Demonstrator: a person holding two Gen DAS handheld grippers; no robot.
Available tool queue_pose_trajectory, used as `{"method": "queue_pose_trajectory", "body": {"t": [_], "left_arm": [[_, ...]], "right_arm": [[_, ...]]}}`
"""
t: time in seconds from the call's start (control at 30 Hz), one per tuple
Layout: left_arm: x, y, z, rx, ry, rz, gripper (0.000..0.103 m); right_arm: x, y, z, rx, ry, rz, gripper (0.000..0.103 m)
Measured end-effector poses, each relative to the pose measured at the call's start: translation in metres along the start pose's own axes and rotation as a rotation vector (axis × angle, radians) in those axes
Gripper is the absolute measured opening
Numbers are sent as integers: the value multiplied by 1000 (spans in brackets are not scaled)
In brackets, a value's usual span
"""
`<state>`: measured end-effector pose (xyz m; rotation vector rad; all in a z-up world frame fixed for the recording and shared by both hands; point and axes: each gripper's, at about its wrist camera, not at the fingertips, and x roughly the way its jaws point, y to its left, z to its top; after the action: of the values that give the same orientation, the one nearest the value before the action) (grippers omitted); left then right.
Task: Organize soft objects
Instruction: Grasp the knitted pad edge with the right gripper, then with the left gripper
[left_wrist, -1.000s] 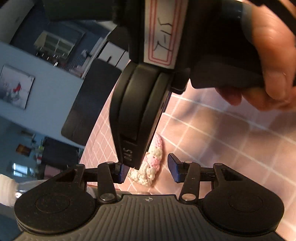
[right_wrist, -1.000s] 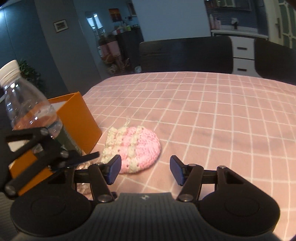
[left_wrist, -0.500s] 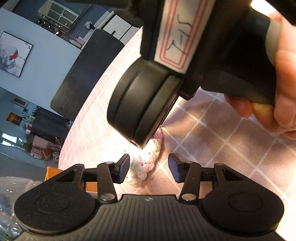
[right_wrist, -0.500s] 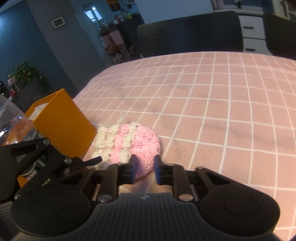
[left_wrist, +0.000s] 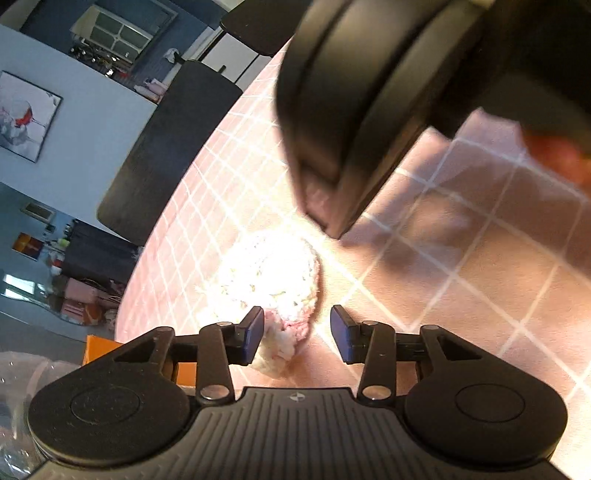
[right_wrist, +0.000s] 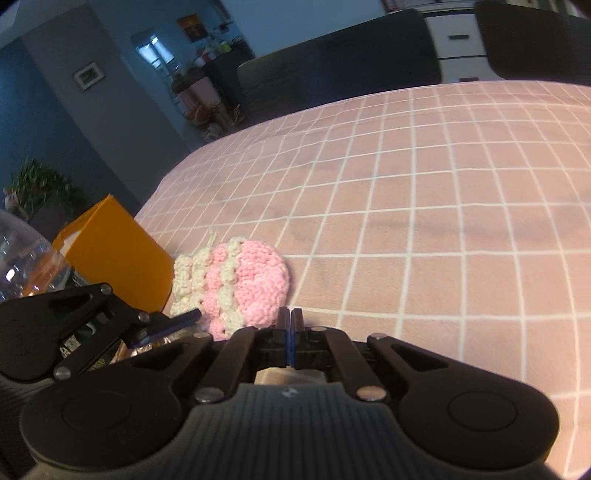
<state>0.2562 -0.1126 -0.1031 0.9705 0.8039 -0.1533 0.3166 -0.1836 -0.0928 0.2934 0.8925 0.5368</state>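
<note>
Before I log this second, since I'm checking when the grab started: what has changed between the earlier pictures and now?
The right gripper moved in to the near edge of the pink-and-cream crocheted piece and its jaws went from open to shut; no yarn shows between them. The left gripper stayed open around the cream end, the piece on the checked tablecloth beside the orange box.

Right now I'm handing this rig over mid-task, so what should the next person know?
Left gripper: jaws open and closing, the white end of the crochet piece between them, not clamped.
Right gripper: jaws shut at the piece's pink edge; no yarn visibly pinched.
The piece lies on the tablecloth beside the orange box.
Done: nothing put away. Left: grasp it and stow it, probably in the box.
</note>
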Motion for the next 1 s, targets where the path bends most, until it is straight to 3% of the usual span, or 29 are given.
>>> {"method": "queue_pose_trajectory", "body": {"t": [0.13, 0.17, 0.2, 0.3, 0.4, 0.7, 0.8, 0.83, 0.87, 1.0], "left_arm": [[2, -6, 5, 35, 11, 50, 55], [3, -6, 6, 40, 6, 50, 50], [4, -6, 6, 42, 10, 42, 36], [2, -7, 10, 22, 20, 8, 20], [-2, -4, 9, -5, 4, -25, 14], [-41, 12, -6, -58, -84, -223, 11], [-61, 5, -12, -19, -131, -265, 11], [-70, 0, -13, -1, -146, -279, 11], [-79, -6, -15, 19, -156, -290, 11], [-107, -35, -24, 68, -149, -299, 11]], "right_arm": [[-11, -4, -9, 32, -17, 18, 0], [-13, -6, -12, 46, -21, 16, 0], [-13, -8, -13, 61, -24, 15, 0], [-18, -15, -19, 93, -31, 16, 0], [-25, -19, -23, 107, -48, 1, 1], [-59, -27, -45, 168, -107, -27, 6], [-72, -26, -57, 218, -133, -11, 28], [-78, -26, -62, 236, -146, -5, 44], [-84, -25, -69, 248, -156, -5, 49], [-105, -20, -97, 265, -179, -10, 53]]}}
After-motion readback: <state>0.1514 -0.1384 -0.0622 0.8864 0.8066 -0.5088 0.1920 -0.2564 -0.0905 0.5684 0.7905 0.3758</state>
